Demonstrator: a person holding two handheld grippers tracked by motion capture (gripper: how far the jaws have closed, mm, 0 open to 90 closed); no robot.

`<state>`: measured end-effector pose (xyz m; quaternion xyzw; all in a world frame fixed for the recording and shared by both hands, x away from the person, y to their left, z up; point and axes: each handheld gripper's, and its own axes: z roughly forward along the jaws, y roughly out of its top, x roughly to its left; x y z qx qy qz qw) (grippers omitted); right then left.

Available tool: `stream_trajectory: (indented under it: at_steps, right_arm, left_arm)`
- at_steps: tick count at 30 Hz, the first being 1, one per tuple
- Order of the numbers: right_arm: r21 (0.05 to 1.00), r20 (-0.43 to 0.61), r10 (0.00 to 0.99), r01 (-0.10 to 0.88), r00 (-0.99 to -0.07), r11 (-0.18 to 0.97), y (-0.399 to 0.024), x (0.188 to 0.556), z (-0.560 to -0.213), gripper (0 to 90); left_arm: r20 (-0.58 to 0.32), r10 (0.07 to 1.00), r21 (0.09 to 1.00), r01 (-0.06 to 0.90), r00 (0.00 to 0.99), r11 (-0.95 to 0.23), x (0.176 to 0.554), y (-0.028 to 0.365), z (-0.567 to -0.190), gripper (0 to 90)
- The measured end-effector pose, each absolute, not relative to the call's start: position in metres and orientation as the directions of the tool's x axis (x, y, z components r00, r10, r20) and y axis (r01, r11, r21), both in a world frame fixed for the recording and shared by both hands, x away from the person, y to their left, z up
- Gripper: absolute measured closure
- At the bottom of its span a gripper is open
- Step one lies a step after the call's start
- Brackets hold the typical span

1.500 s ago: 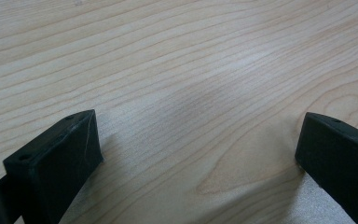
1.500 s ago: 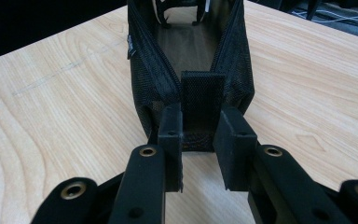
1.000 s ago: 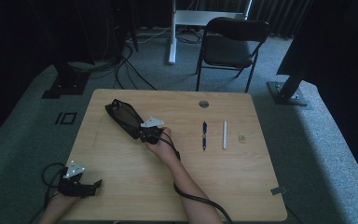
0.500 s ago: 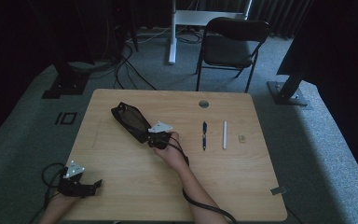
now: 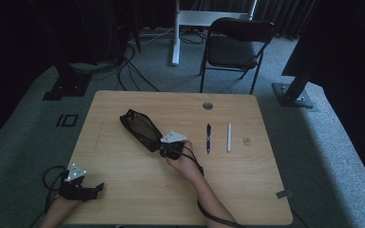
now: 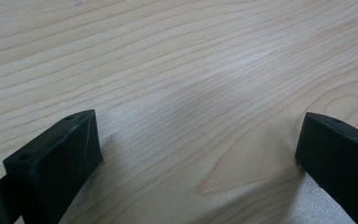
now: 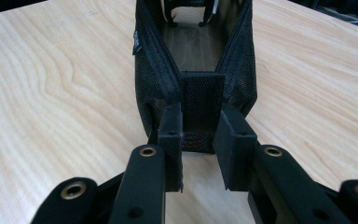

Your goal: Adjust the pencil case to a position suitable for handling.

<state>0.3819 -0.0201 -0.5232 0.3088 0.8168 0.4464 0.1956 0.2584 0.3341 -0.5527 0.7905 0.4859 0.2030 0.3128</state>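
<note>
From the high view, your right gripper sits near the middle of the wooden table, its jaws pinched on the near end of the black mesh pouch. The pouch lies flat on the table and runs away from that gripper toward ten o'clock. Your right hand comes up from the bottom edge at about five o'clock of the pouch. At three o'clock of the gripper, near but apart from it, lie a dark pen and a white stick side by side, with a small tan block just beyond them. A round grommet is set in the table toward the far edge. Your left gripper rests at the near left corner of the table, around seven o'clock from the pouch and well apart from it.

In the left gripper view, your two black jaws stand wide apart, with bare wood grain of the table between them and nothing in their gap.

In the right gripper view, your jaws stand narrow and clamp the mesh tab at the pouch's near end. The pouch stretches off toward twelve o'clock, its zipper open and its mouth gaping so you see the dark inside. Table wood lies on both sides of it.
</note>
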Motion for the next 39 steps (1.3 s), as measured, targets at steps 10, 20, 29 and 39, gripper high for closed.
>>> stream_trajectory:
  at_steps: [10,20,29,39]
  right_arm:
    - [0.847,-0.051,0.670,0.323,-0.741,0.422,-0.034,0.366,-0.523,73.0]
    - [0.849,-0.070,0.662,0.304,-0.747,0.433,-0.056,0.346,-0.522,73.0]
    - [0.843,-0.074,0.667,0.311,-0.741,0.439,-0.081,0.329,-0.523,73.0]
    - [0.836,-0.091,0.644,0.293,-0.760,0.463,-0.097,0.312,-0.517,72.9]
  left_arm:
    - [0.017,0.895,0.692,0.641,0.445,-0.332,0.258,0.334,-0.553,0.1]
    - [0.017,0.895,0.692,0.641,0.445,-0.332,0.258,0.334,-0.553,0.2]
    - [0.017,0.895,0.692,0.641,0.445,-0.331,0.258,0.334,-0.553,0.2]
    - [0.017,0.895,0.692,0.641,0.445,-0.332,0.258,0.334,-0.553,0.2]
